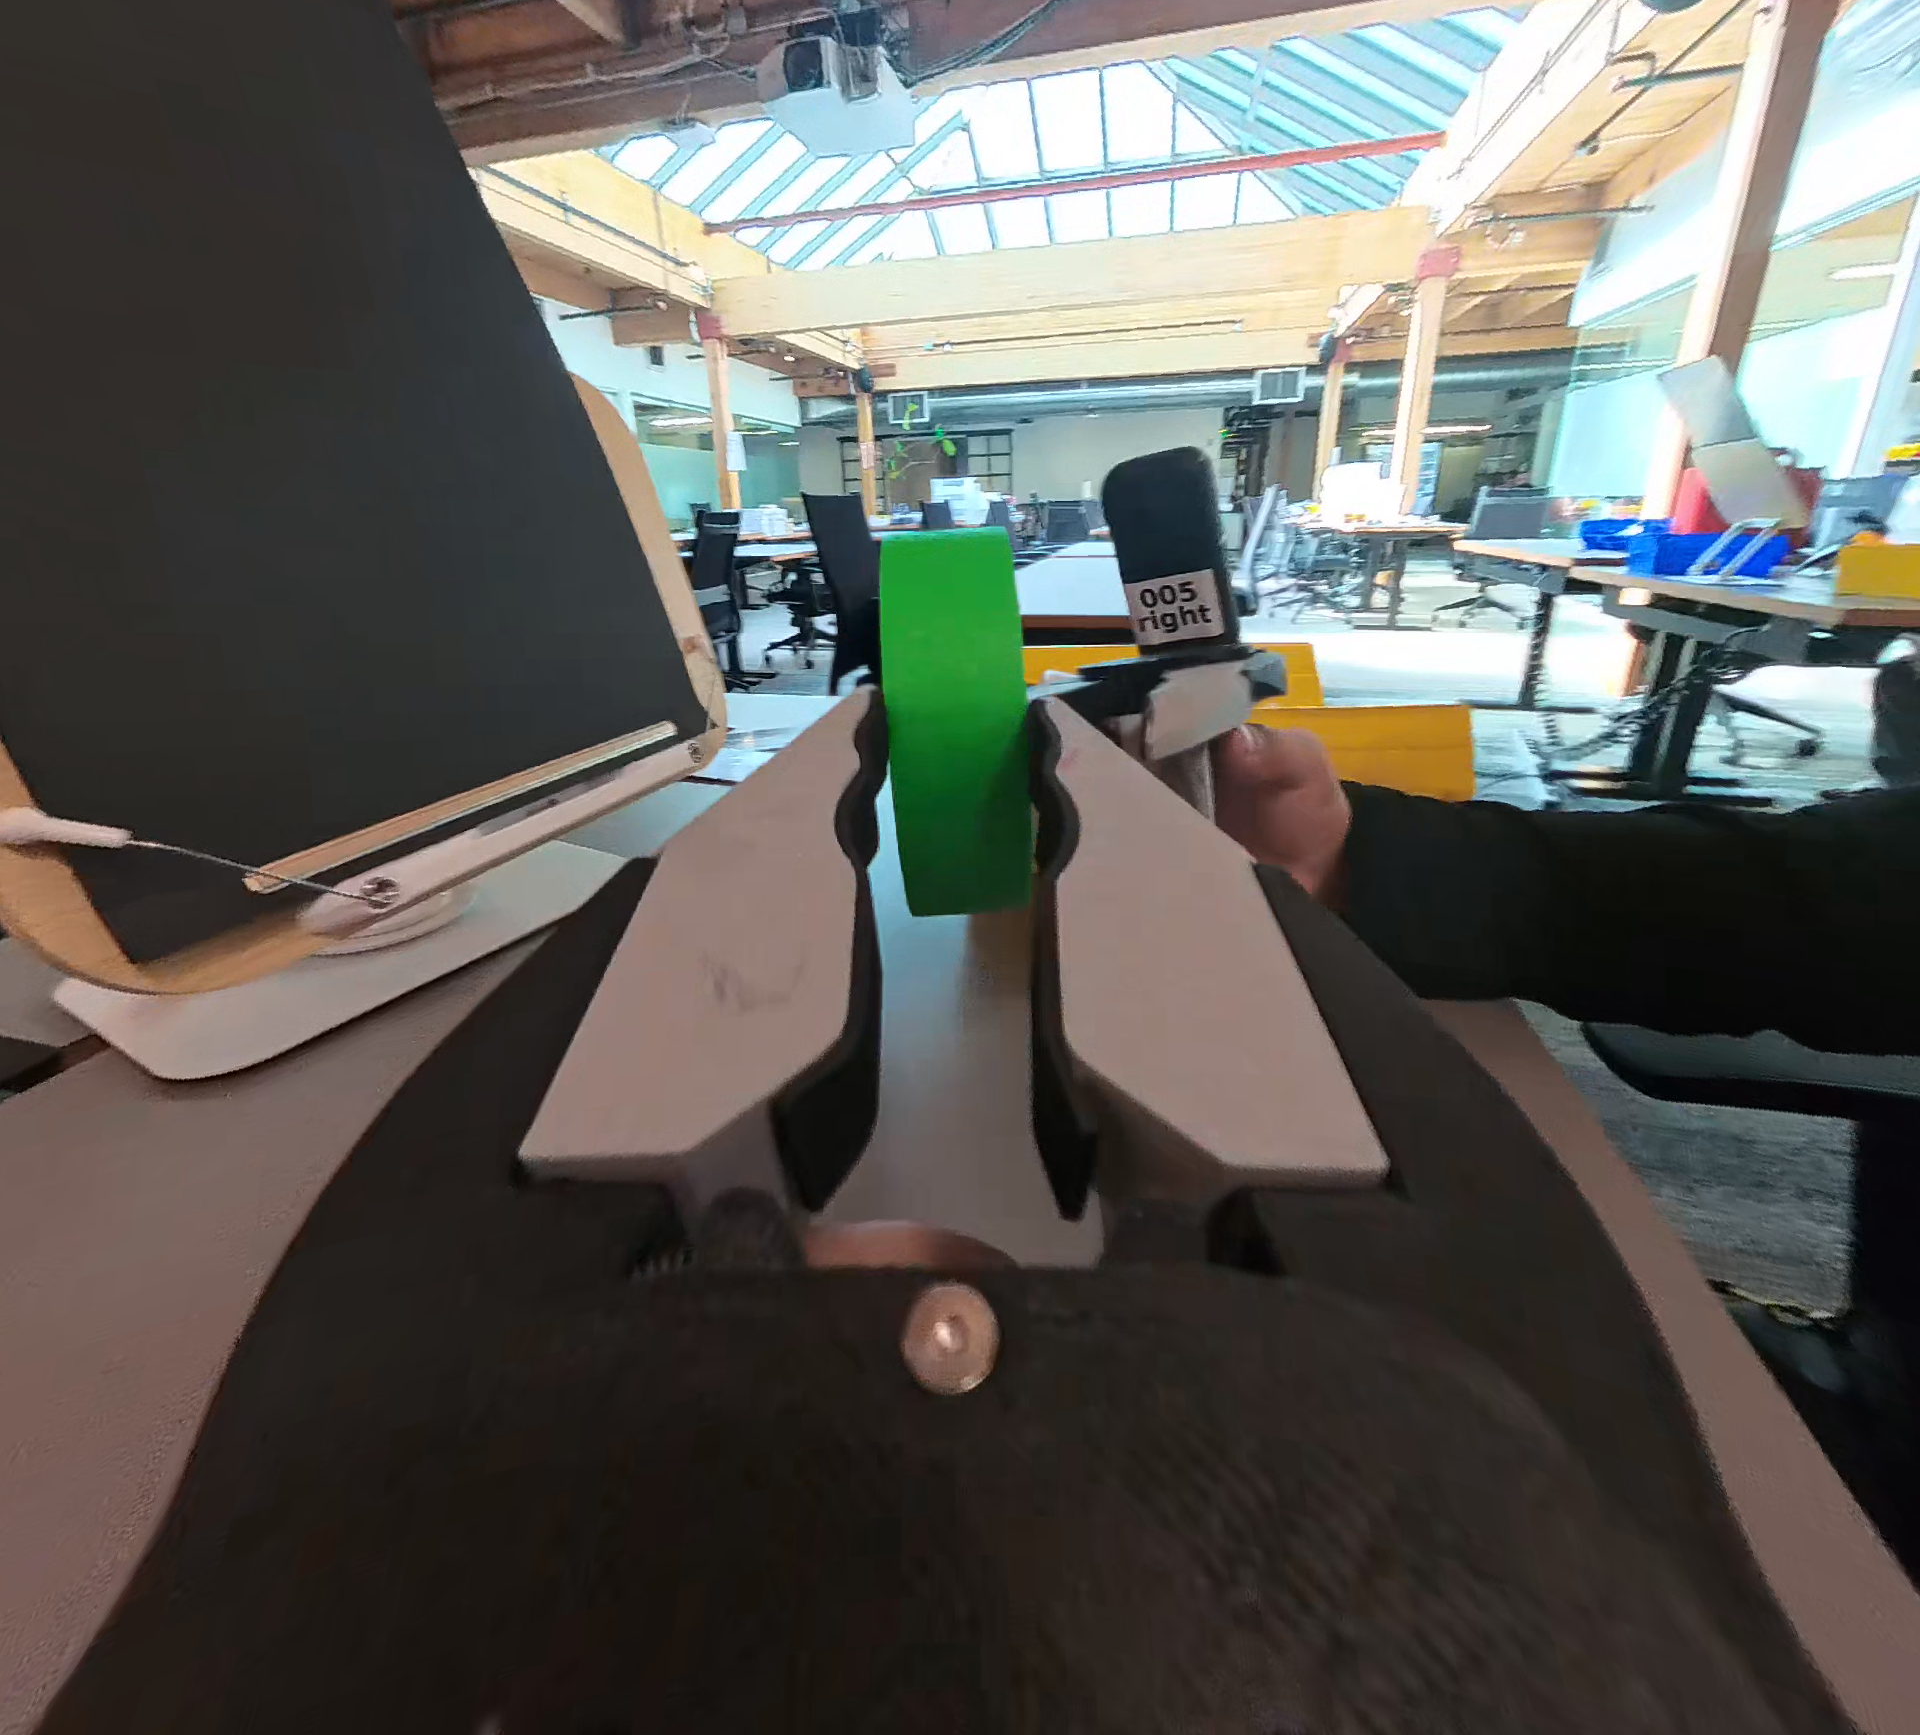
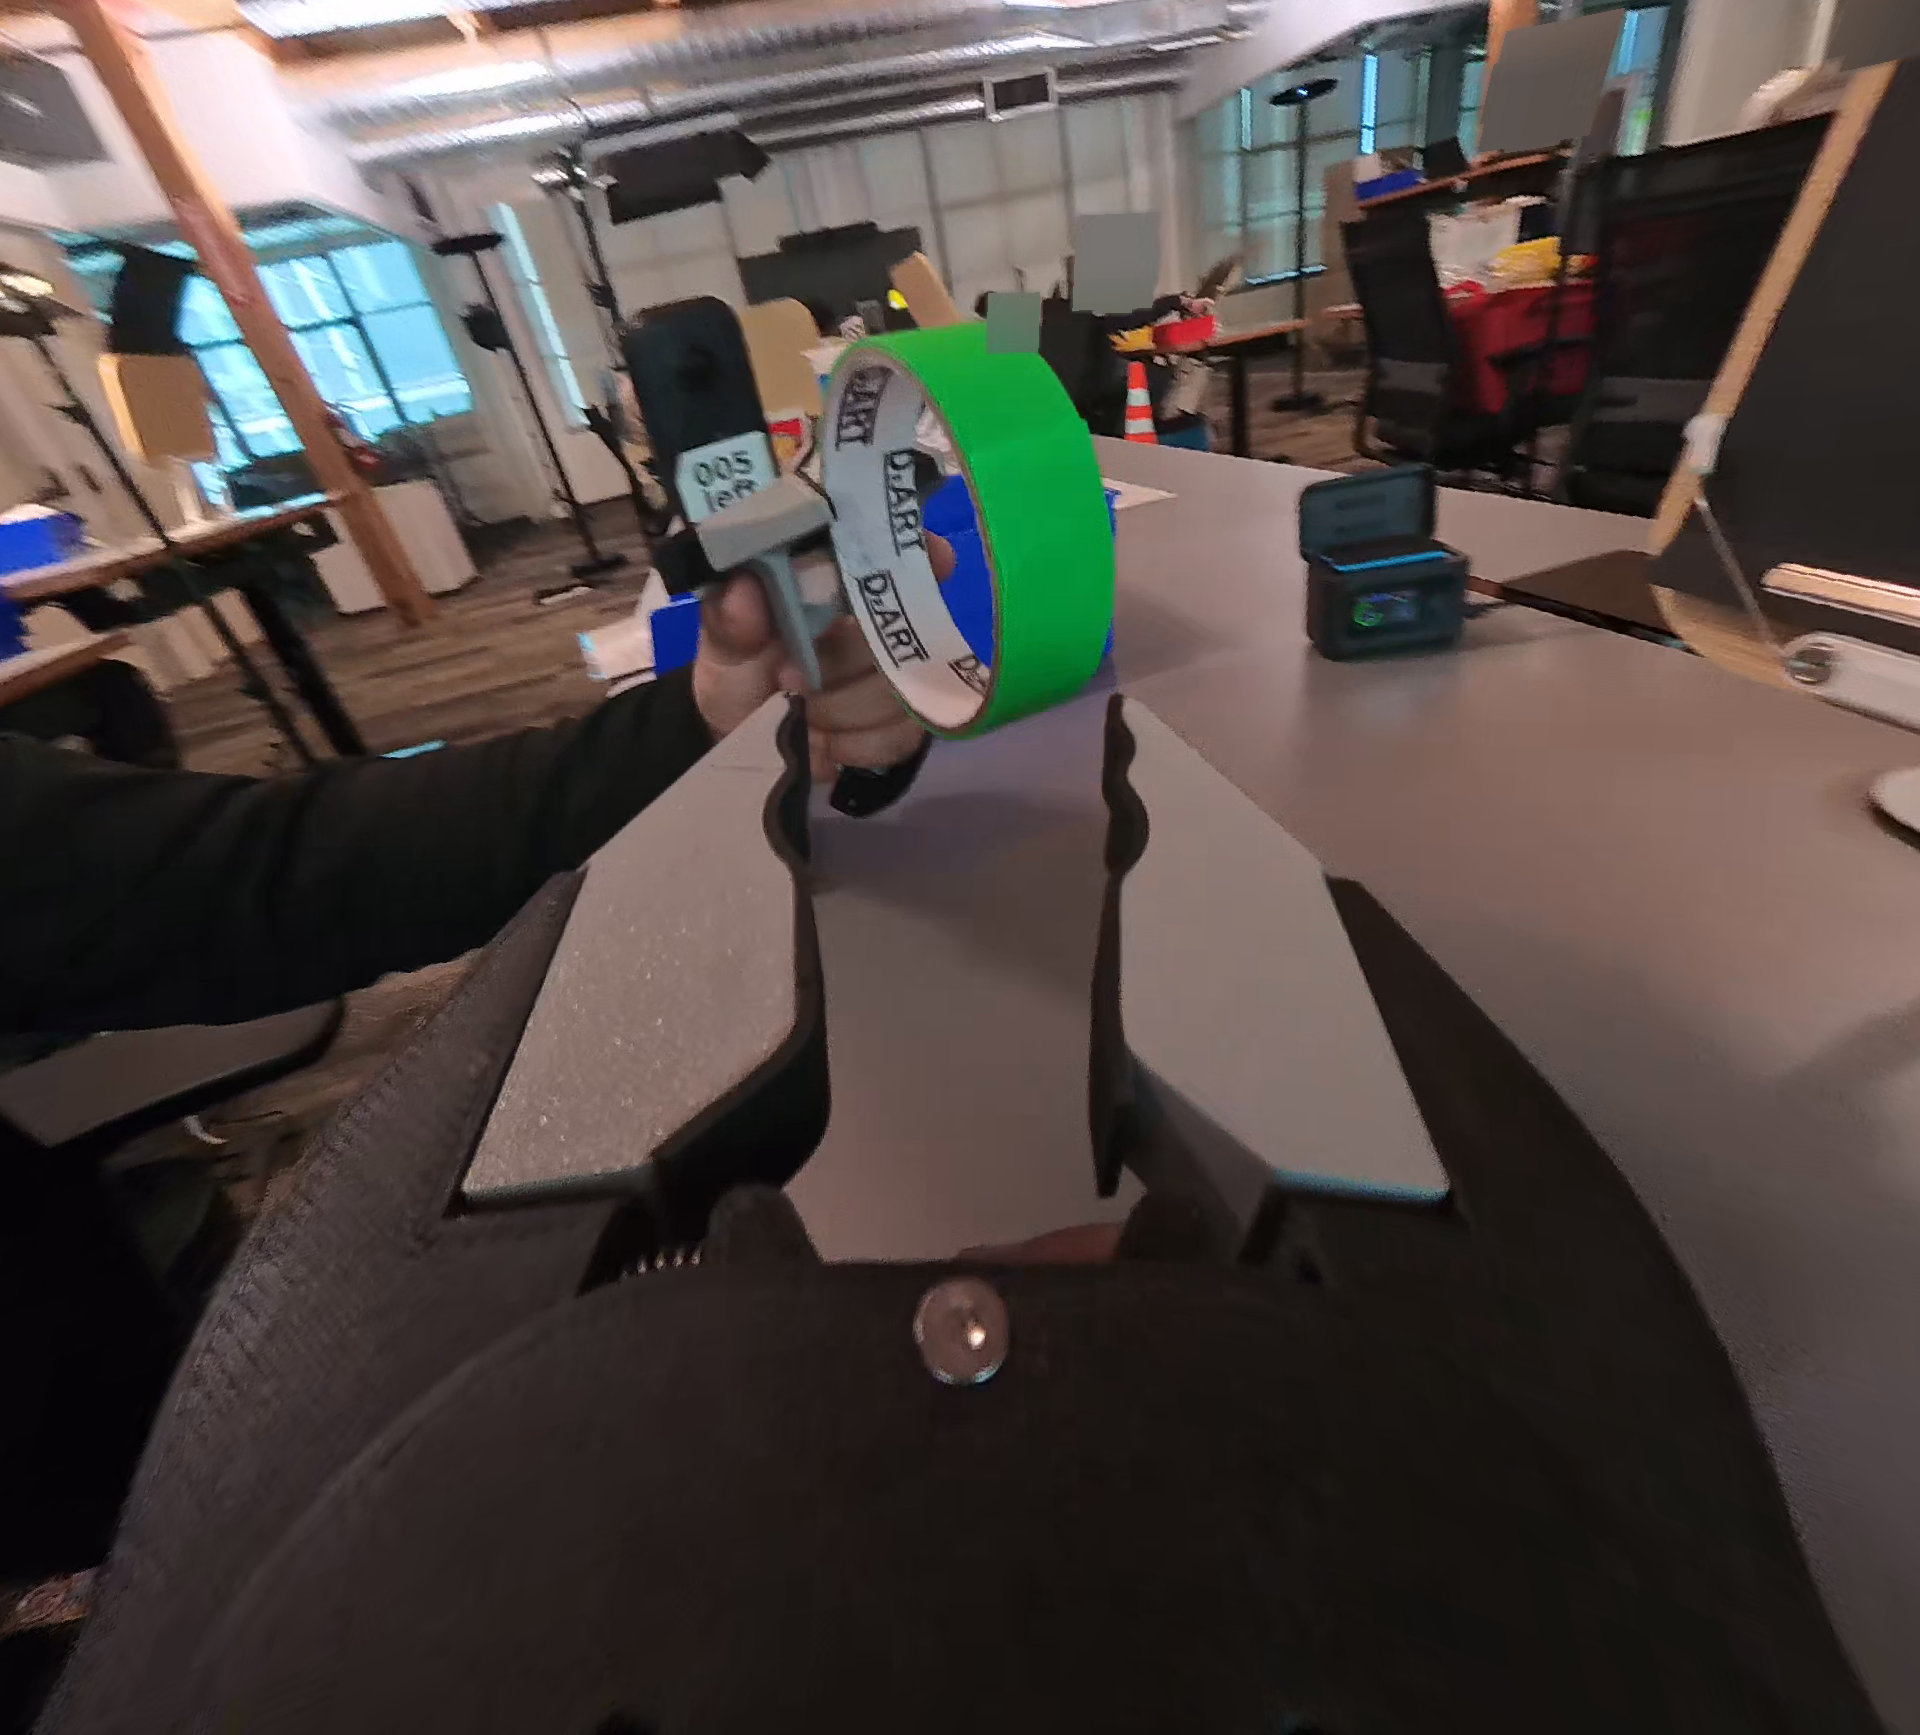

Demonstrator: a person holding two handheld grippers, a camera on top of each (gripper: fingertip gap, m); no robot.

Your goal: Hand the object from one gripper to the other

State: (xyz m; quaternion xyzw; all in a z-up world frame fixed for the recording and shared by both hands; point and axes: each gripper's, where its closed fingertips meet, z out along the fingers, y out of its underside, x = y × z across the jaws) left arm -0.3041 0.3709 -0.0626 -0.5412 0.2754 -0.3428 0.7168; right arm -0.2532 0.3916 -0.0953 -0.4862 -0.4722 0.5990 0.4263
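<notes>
**Green tape gripped in my left claw, right claw gaping beside it**

Left wrist view: my left claw [image 1: 956,750] is clamped on the roll of green tape [image 1: 956,719], which stands on edge between the two pads, lifted above the grey bench [image 1: 260,1166]. Just past it to the right, my right hand [image 1: 1278,802] holds the other claw's handle. A black board [image 1: 260,386] leans on a stand at the left.

Right wrist view: my right claw [image 2: 956,750] stands wide apart with nothing in it, its tips just below the tape [image 2: 1029,532]. The tape hangs above the bench [image 2: 1455,854], its white core facing left. A small dark case [image 2: 1382,573] sits farther back.
</notes>
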